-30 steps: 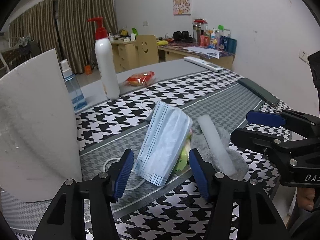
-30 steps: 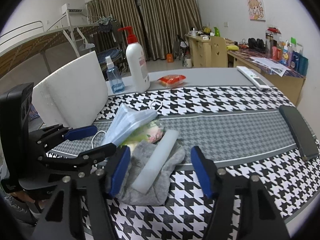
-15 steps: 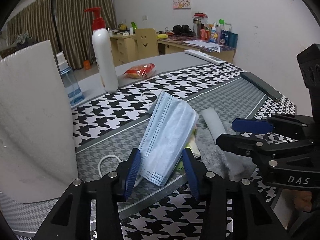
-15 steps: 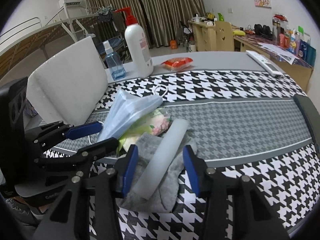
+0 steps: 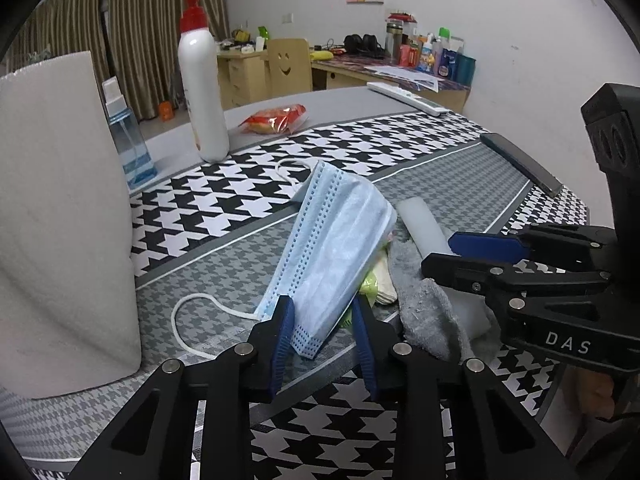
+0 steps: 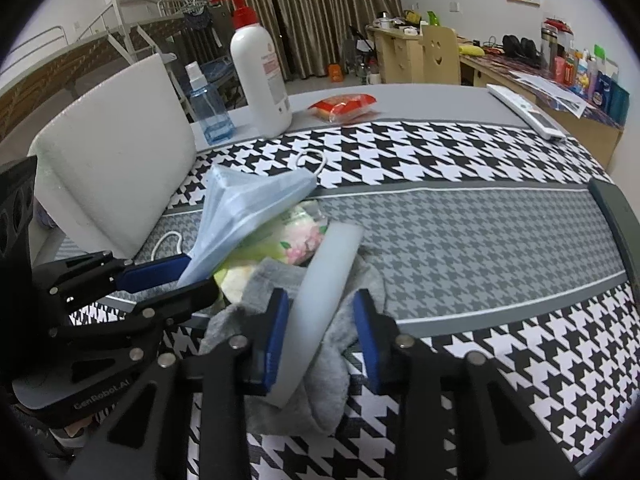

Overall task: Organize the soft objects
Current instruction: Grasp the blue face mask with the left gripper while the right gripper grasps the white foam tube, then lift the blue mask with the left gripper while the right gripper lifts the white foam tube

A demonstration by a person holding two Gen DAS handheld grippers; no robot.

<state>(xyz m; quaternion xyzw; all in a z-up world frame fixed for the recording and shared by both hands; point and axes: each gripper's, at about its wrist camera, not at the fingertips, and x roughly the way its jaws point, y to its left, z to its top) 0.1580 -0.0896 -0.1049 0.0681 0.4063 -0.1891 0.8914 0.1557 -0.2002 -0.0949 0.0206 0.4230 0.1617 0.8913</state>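
Note:
A light blue face mask (image 5: 336, 248) leans over a floral tissue pack (image 6: 292, 232) on the houndstooth tablecloth. My left gripper (image 5: 322, 332) straddles the mask's near corner, jaws narrowed but with gaps on both sides. A pale foam tube (image 6: 324, 300) lies on a grey sock (image 6: 320, 384) beside the mask. My right gripper (image 6: 318, 336) straddles the tube and sock; its left pad is against the tube, its right pad apart from it. Both grippers also show in each other's view: the right (image 5: 472, 250) and the left (image 6: 172, 284).
A white foam block (image 5: 60, 216) stands at the left. Behind are a blue spray bottle (image 5: 128, 144), a white pump bottle (image 5: 202, 92), a red snack packet (image 5: 276, 118), a white remote (image 5: 404, 98) and a dark flat case (image 5: 520, 164). The table edge is near right.
Both grippers have moved forward and narrowed their jaws: the left around the mask's near corner, the right around the foam tube and sock. The objects have not moved.

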